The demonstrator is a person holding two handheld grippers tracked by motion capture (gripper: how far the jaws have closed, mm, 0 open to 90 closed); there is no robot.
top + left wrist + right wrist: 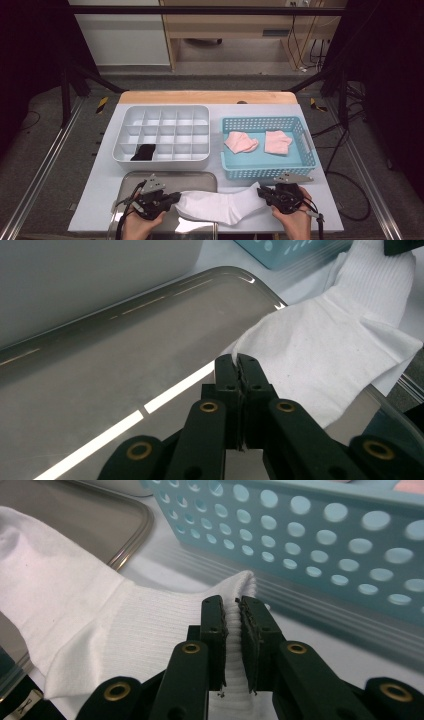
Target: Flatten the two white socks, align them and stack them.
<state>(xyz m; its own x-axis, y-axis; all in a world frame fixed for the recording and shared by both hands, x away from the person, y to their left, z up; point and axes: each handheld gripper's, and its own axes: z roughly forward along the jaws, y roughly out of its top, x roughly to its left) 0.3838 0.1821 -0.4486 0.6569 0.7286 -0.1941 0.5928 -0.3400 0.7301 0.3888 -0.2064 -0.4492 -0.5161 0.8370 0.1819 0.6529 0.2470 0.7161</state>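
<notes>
Pinching ribbed white sock point(220, 205) (soft knit)

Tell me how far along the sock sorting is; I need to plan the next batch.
Looks early. Done: one black item sits in a compartment of the white divided organizer. In hand: the white sock is stretched between the left gripper, shut on one end, and the right gripper, shut on its ribbed cuff, partly over the metal tray. Left: two pink socks in the blue basket.
</notes>
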